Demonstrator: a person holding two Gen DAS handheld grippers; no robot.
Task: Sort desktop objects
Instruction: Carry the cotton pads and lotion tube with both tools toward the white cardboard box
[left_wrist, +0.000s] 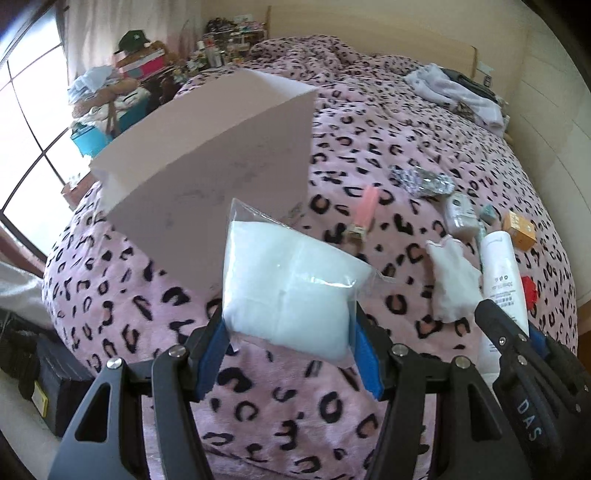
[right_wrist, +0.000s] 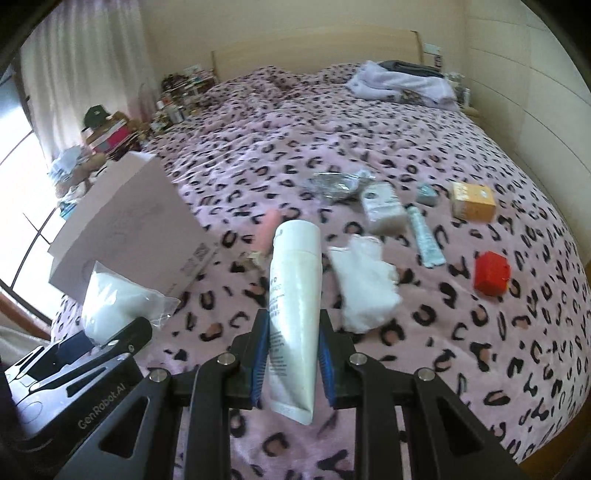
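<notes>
My left gripper is shut on a clear bag of white cotton pads, held above the bed. My right gripper is shut on a white squeeze tube, cap end pointing away. The pale pink box stands on the bed to the left, just beyond the bag. The same bag and box appear at the left of the right wrist view. The tube and right gripper show at the right edge of the left wrist view.
On the leopard-print blanket lie a white cloth, a pink tube, a thin grey tube, a white packet, an orange box, a red object and a foil wrapper. Clutter fills the left bedside.
</notes>
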